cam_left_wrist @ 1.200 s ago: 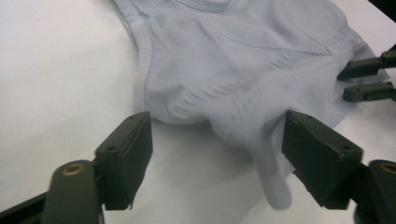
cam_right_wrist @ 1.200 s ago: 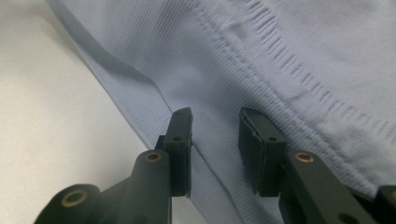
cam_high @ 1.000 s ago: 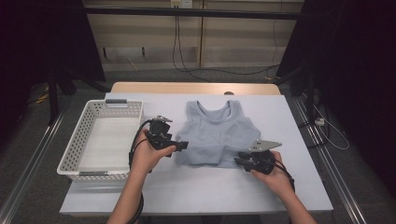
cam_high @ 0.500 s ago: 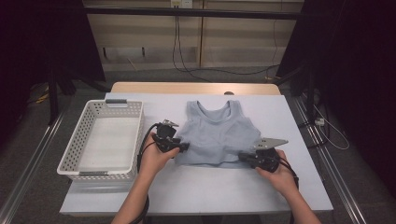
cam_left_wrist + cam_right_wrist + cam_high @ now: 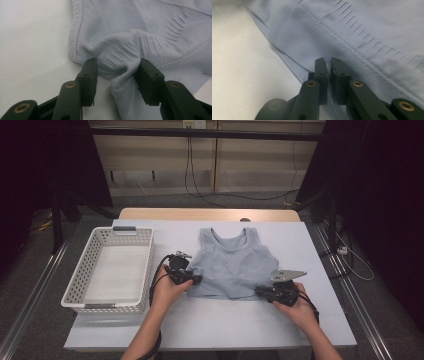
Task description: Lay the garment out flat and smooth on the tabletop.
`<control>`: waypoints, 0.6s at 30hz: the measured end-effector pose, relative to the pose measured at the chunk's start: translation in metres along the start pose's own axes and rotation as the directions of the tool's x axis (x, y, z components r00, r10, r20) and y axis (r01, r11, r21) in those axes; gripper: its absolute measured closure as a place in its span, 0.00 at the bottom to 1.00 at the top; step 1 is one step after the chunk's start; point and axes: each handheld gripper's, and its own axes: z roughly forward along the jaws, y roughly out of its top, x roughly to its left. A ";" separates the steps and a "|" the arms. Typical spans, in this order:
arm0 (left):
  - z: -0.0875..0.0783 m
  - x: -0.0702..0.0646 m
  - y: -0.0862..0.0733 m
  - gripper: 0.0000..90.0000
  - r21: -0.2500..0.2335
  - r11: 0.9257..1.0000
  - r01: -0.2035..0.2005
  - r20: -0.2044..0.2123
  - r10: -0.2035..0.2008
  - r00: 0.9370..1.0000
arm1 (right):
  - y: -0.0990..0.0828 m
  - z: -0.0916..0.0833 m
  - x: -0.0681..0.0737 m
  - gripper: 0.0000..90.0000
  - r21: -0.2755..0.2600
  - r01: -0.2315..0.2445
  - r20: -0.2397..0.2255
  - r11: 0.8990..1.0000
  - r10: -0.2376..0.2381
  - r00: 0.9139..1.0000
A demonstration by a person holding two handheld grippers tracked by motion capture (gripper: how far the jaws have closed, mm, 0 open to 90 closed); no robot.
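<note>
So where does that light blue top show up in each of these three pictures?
High view: the light blue top lies flat at the middle of the white table, right of the basket.
Left gripper view: its ribbed hem corner is bunched between the left gripper jaws.
Right gripper view: it fills the upper right, its hem pinched by the right gripper.
Shared landmark: the ribbed hem band, seen in all three.

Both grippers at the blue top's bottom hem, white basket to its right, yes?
Not quite. The white basket sits to the left of the blue top, as the high view shows. The rest holds: left gripper and right gripper are both at its bottom hem.
</note>
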 end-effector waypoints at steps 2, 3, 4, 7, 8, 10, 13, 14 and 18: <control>-0.001 0.000 0.000 0.56 0.003 1.000 0.000 -0.004 0.000 1.000 | 0.000 -0.005 -0.003 0.88 -0.023 -0.016 0.005 1.000 0.016 1.000; -0.001 0.001 -0.001 0.55 0.008 1.000 0.000 0.001 0.000 1.000 | 0.001 -0.009 -0.004 0.87 -0.037 -0.028 0.023 0.999 0.029 0.999; -0.001 0.001 -0.001 0.54 0.012 1.000 0.001 0.002 -0.001 1.000 | 0.001 -0.013 -0.007 0.87 -0.047 -0.032 0.035 0.998 0.034 0.999; -0.002 0.002 -0.002 0.49 0.006 1.000 0.013 -0.003 -0.013 1.000 | 0.000 -0.020 -0.012 0.78 -0.064 -0.053 0.071 0.997 0.058 0.996; -0.003 0.003 -0.002 0.46 0.010 1.000 0.014 -0.007 -0.014 1.000 | 0.000 -0.022 -0.013 0.75 -0.066 -0.063 0.074 0.996 0.068 0.995; -0.005 0.003 -0.002 0.42 0.016 1.000 0.018 -0.007 -0.018 1.000 | 0.000 -0.025 -0.012 0.69 -0.054 -0.051 0.099 0.997 0.056 0.993; -0.008 0.003 -0.003 0.38 0.019 1.000 0.016 -0.003 -0.016 1.000 | -0.004 -0.029 -0.011 0.65 -0.037 -0.042 0.128 0.998 0.047 0.991; -0.009 0.003 -0.003 0.37 0.014 1.000 0.023 -0.003 -0.023 1.000 | -0.006 -0.031 -0.012 0.64 -0.031 -0.041 0.136 0.999 0.045 0.990; -0.013 0.001 -0.006 0.31 0.009 1.000 0.027 0.005 -0.027 1.000 | -0.015 -0.040 -0.019 0.60 -0.016 -0.067 0.169 0.998 0.069 0.983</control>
